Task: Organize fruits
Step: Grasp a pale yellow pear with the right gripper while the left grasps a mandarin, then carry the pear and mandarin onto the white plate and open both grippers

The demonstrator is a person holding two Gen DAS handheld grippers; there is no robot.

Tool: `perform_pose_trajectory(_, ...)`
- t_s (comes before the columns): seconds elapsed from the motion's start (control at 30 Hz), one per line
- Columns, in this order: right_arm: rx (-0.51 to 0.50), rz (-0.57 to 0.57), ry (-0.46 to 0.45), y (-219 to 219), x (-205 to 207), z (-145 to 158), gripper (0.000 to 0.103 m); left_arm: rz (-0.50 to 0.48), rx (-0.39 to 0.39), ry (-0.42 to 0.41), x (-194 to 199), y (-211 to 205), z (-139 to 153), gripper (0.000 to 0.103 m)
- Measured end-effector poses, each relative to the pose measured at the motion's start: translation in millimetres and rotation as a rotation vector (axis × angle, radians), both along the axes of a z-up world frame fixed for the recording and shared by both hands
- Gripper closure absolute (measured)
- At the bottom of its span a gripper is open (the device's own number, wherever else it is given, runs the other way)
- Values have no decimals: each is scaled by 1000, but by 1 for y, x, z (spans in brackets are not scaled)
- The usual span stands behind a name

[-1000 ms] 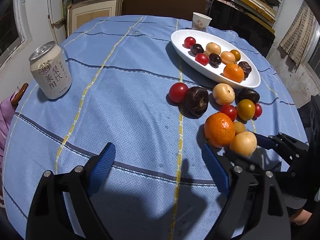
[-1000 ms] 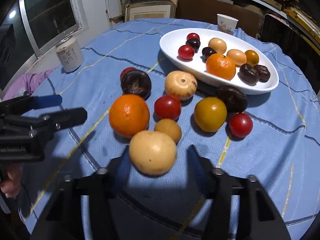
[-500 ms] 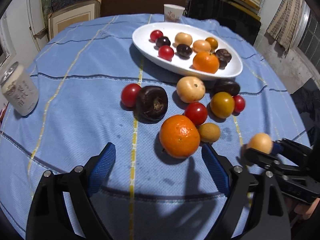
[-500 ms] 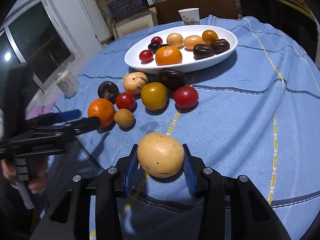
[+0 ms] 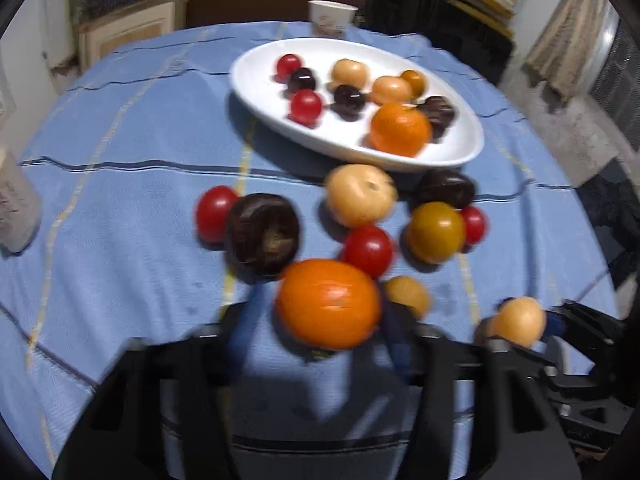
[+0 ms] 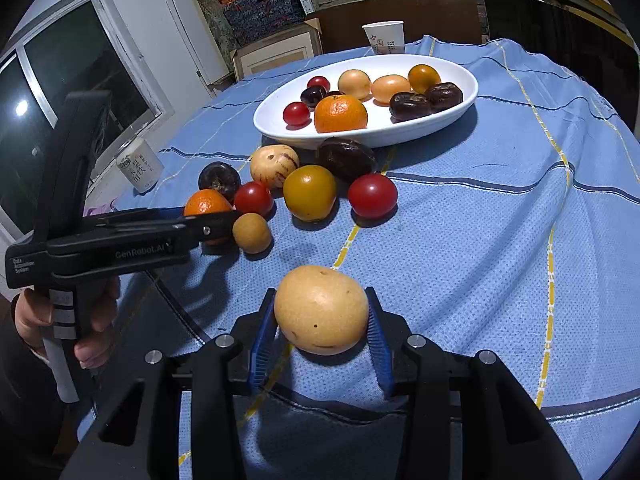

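Note:
On the blue cloth, the orange [image 5: 328,304] sits between the blue pads of my left gripper [image 5: 320,328]. Its jaws are closing and the pads sit against the orange's sides; this view is blurred. My right gripper [image 6: 320,320] is shut on a pale yellow round fruit [image 6: 320,308] held just above the cloth. That fruit [image 5: 518,320] also shows at the lower right of the left wrist view. The white oval plate [image 6: 360,136] holds several fruits, among them an orange [image 6: 340,114]. Loose tomatoes, dark fruits and a striped pale fruit [image 6: 274,164] lie in front of it.
A drink can [image 6: 138,164] stands at the table's left side, and a paper cup [image 6: 384,36] behind the plate. A person's hand [image 6: 96,320] grips the left tool's handle. Boxes and shelves crowd the room beyond the table.
My left gripper moved in on the orange and its wide jaws narrowed around it. My right gripper lifted the yellow fruit away from the pile, then held still.

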State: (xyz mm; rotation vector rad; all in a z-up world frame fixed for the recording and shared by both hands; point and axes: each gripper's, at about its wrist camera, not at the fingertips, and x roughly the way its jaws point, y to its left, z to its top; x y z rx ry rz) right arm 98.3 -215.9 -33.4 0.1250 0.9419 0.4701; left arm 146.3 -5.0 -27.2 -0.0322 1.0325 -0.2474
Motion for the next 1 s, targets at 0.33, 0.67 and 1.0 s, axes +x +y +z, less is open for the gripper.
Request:
perform_pose_trajectory(0.33,-18,-10,9,2,-6,1,60,18,19,-27,-29,19,21,59)
perform_pose_trajectory(0.67,-22,-50,-46,-8,-15,31,60,14,27,-79,-45,30,44,59)
perform_pose_trajectory(1.0,-38,-66,-154,-14,31,81,60,-36,29,-133,10,11,79,59)
